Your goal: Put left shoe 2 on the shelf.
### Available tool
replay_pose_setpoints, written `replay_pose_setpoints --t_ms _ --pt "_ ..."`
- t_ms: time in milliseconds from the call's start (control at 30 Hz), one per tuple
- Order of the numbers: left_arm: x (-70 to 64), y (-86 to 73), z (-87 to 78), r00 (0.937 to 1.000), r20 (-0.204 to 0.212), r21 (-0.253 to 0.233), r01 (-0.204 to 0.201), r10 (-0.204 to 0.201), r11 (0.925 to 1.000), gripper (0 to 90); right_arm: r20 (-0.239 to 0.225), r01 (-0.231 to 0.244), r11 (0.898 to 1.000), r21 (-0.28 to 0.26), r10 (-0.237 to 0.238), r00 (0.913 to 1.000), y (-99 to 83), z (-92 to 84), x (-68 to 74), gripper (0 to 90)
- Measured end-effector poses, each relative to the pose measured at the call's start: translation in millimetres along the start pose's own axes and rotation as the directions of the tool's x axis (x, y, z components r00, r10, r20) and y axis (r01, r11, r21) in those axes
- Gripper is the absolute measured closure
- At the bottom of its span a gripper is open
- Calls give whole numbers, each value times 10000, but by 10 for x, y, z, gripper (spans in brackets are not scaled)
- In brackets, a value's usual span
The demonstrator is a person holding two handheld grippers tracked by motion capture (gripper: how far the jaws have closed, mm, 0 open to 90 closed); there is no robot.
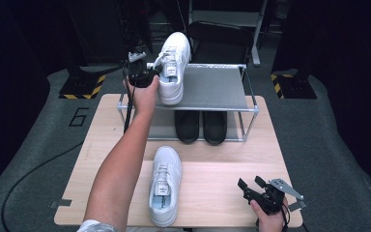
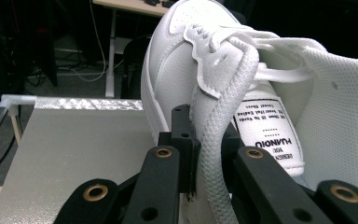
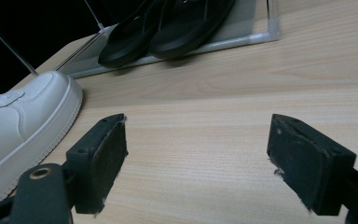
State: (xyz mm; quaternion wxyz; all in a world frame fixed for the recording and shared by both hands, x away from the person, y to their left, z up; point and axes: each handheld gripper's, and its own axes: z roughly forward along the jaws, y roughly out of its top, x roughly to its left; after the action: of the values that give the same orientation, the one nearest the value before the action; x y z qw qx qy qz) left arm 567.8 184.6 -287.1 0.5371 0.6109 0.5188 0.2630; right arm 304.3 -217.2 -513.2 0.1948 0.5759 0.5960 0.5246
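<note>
A white sneaker point(image 1: 175, 63) rests on the top shelf point(image 1: 212, 89) of a metal shoe rack, toe pointing away, heel at the shelf's front left. My left gripper point(image 1: 153, 73) is shut on its padded collar beside the tongue. In the left gripper view the jaws of that gripper point(image 2: 209, 154) pinch the collar of the sneaker point(image 2: 177, 60) above the silver shelf point(image 2: 74, 140). The matching white sneaker point(image 1: 165, 186) lies on the wooden table point(image 1: 222, 169) near the front edge. My right gripper point(image 1: 250, 182) hovers open over the table's front right, with nothing between the jaws point(image 3: 196, 163).
A pair of black shoes point(image 1: 200, 125) sits on the rack's lower shelf, and these black shoes point(image 3: 168, 28) show far off in the right gripper view, with the table's white sneaker point(image 3: 23, 126) at its left. Bare wood lies around the right gripper.
</note>
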Motion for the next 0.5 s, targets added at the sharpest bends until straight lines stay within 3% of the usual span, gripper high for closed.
replay_pose_setpoints --t_ms 200,267,500 --pt "9 -21 113 9995 -252 427 178 -167 9989 832 13 -29 10000 23 29 10000 -4 -19 -8 198" --pt "5 -41 168 9989 -256 653 409 -393 9970 833 34 -42 10000 -39 42 10000 -5 -31 -17 198" --pt "-44 -37 271 9987 -438 892 309 -271 9955 832 44 -114 9999 -110 115 9999 -7 -52 -34 198"
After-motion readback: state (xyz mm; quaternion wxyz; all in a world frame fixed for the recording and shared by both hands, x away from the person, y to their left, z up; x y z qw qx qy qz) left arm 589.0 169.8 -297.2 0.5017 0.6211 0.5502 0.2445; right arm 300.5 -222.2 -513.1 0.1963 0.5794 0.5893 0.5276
